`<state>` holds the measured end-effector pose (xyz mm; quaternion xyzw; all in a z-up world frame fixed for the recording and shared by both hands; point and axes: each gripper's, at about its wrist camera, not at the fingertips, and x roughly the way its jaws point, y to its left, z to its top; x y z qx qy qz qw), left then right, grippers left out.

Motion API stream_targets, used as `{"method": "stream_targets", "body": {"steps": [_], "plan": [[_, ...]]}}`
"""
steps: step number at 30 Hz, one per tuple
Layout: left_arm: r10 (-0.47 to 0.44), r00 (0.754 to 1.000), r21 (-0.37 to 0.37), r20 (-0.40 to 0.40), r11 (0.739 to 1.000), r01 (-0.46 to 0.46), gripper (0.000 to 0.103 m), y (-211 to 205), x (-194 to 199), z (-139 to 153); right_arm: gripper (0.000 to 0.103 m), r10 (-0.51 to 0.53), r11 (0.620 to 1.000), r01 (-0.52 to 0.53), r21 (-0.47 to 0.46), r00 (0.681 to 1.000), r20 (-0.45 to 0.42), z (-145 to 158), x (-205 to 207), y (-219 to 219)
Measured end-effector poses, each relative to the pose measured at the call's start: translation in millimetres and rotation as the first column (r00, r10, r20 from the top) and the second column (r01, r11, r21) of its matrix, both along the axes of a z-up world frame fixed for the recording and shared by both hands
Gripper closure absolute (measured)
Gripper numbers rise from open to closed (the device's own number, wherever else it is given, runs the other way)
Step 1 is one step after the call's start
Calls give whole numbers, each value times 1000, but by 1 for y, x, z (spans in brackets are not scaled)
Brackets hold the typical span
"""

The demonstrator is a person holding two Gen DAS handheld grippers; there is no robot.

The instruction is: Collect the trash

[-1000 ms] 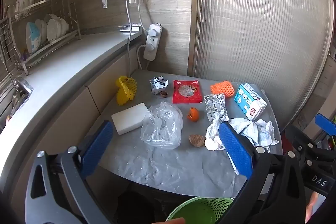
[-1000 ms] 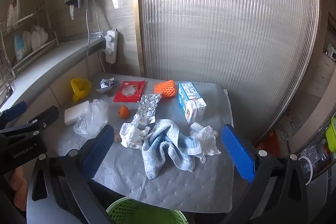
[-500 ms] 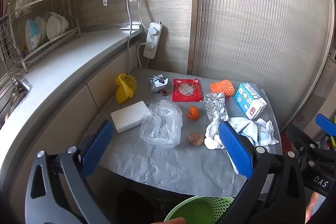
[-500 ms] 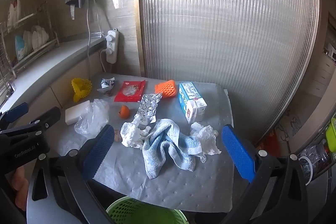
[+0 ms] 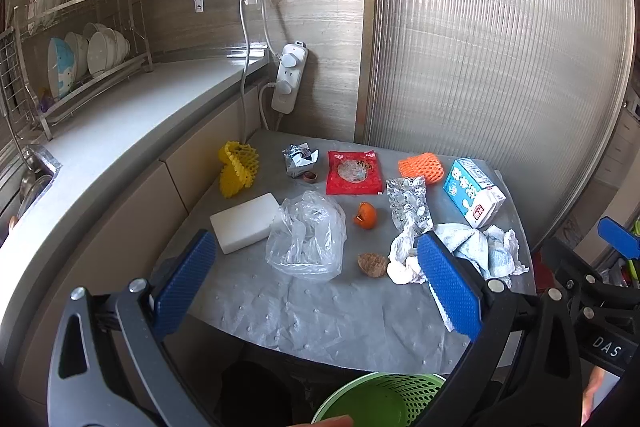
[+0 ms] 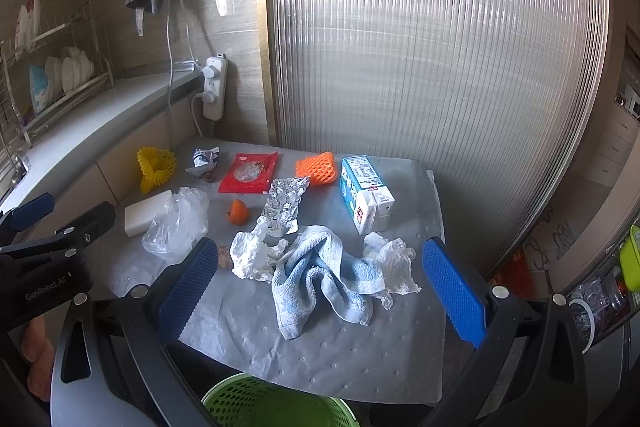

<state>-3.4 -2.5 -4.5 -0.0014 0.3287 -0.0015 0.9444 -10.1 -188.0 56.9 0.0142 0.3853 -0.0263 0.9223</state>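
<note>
Trash lies on a grey-covered table [image 5: 320,311]: a clear plastic bag [image 5: 306,241], orange peel [image 5: 365,215], a brown shell [image 5: 372,264], crumpled tissue [image 6: 256,255], foil [image 6: 284,205], a red wrapper [image 5: 353,172], a milk carton [image 6: 366,199], orange net [image 6: 316,168] and yellow net [image 5: 236,169]. A green basket [image 6: 276,407] stands below the front edge. My left gripper [image 5: 316,291] is open and empty above the front of the table. My right gripper [image 6: 320,295] is open and empty over a blue towel [image 6: 320,275].
A white sponge block [image 5: 244,223] lies at the table's left. A kitchen counter [image 5: 120,115] with a dish rack [image 5: 76,67] runs along the left. A power strip [image 5: 289,83] hangs on the wall; a ribbed panel [image 6: 432,67] stands behind the table.
Both grippers have drifted very slightly; the view has barely shifted. Nothing on the table has moved.
</note>
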Motion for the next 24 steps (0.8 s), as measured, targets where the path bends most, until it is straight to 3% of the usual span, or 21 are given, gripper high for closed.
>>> {"method": "stream_targets", "body": {"steps": [24], "plan": [[-3,1000,2,-3,1000,3,6,1,0,2,2,8,1000,-8,12,1000,-3,-4,1,3]]}}
